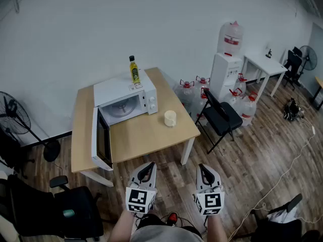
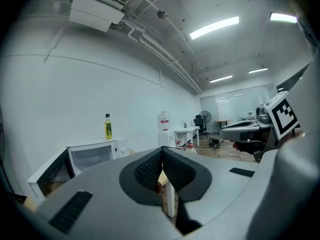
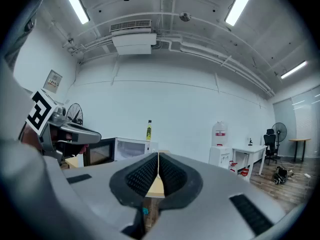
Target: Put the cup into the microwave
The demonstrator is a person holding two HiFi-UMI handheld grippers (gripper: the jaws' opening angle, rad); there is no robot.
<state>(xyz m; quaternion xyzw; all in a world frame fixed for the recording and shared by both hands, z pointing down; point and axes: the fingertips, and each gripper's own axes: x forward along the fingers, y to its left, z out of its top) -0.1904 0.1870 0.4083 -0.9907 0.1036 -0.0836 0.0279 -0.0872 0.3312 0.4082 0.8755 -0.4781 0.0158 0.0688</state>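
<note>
Since the cup [image 1: 170,118] sits untouched on the table [image 1: 151,137], just to the right of the microwave [image 1: 126,101], I'd say this is the very start: the approach to the cup hasn't begun. The microwave door [image 1: 102,139] already hangs wide open toward the near-left corner of the table, so that part's sorted. A bottle [image 1: 133,70] stands on top of the oven, out of the way.

Both claws are held low and close to the person's body, short of the table edge and well apart from the cup. They sit side by side, pointing forward at the table, roughly level. The left gripper [image 1: 146,169] is clenched with nothing in it, and so is the right gripper [image 1: 204,171]; each one's own view shows the pads pressed together on nothing.

My guess for the next move: the right one is nearer the cup's side, so it needs to reach forward over the table, open its jaws wide enough for the cup, and close around its body before swinging left into the oven cavity.
</note>
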